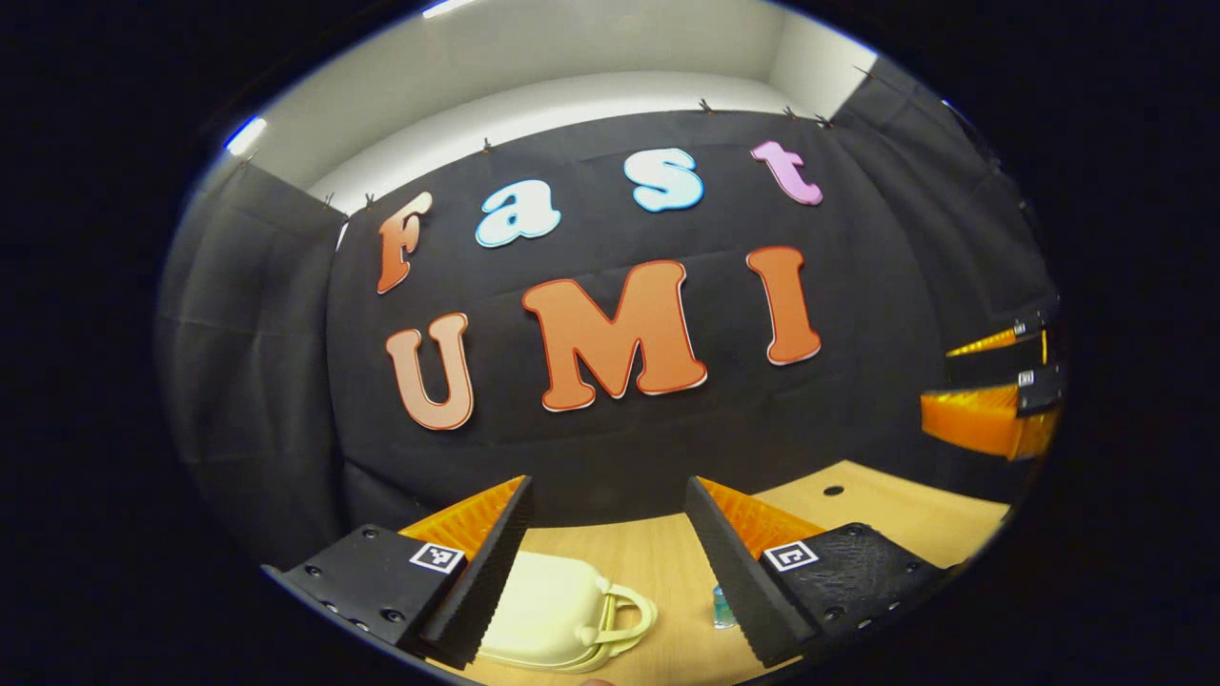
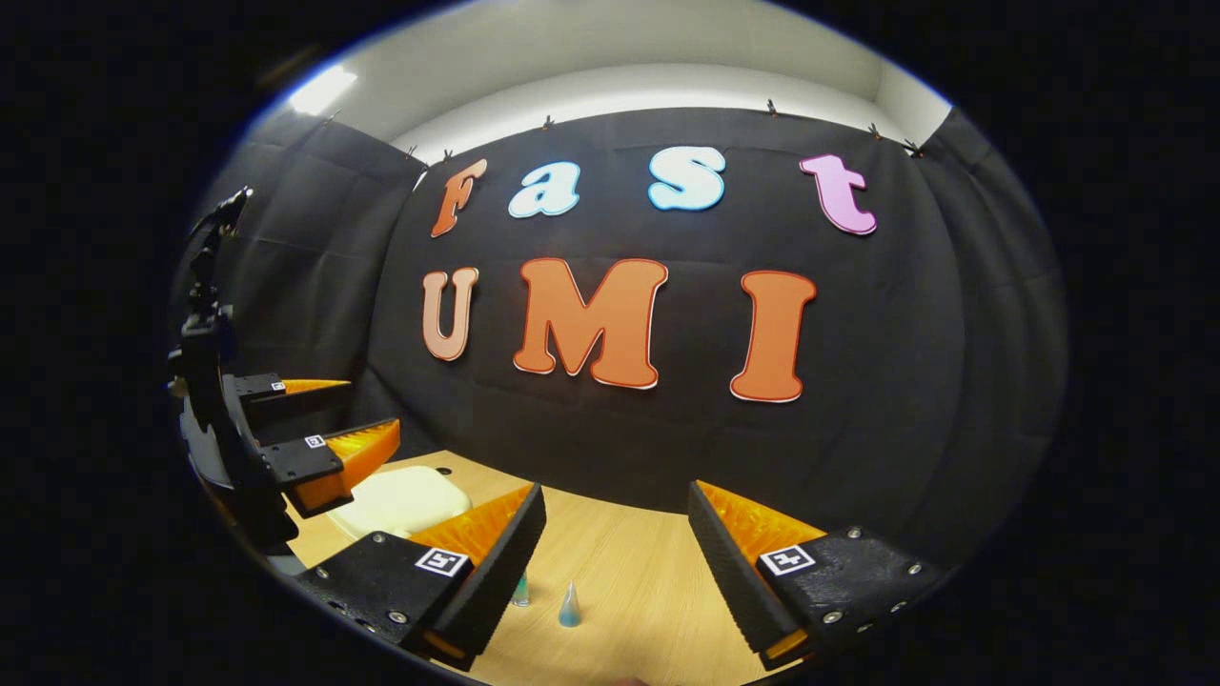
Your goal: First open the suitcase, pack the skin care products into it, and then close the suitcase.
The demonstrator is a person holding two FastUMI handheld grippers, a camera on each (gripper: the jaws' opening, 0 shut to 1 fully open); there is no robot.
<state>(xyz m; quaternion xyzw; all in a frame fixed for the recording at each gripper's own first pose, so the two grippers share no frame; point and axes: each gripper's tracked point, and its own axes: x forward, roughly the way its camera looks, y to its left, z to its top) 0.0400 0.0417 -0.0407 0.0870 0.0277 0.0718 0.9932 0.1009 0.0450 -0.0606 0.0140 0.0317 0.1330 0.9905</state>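
Suitcase [image 1: 548, 610] lies shut on the worktop [image 1: 658, 562], below the left tool [image 1: 605, 562]; both tools are released and hold nothing. Lower the left tool to the lid edge beside the handle [image 1: 624, 615], while right tool [image 2: 615, 572] waits near small bottles [image 2: 569, 606].

In the left gripper view the left gripper [image 1: 610, 534] hangs above the wooden bench [image 1: 658, 562] with its fingers [image 1: 496, 562] spread wide apart and nothing between them. Below, a cream suitcase [image 1: 553, 610] lies closed on the bench, its handle [image 1: 624, 615] pointing right. A small clear-blue bottle [image 1: 722, 608] stands just beside the right finger, partly hidden by it. The right gripper [image 1: 996, 386] shows at the far right edge, above the bench.
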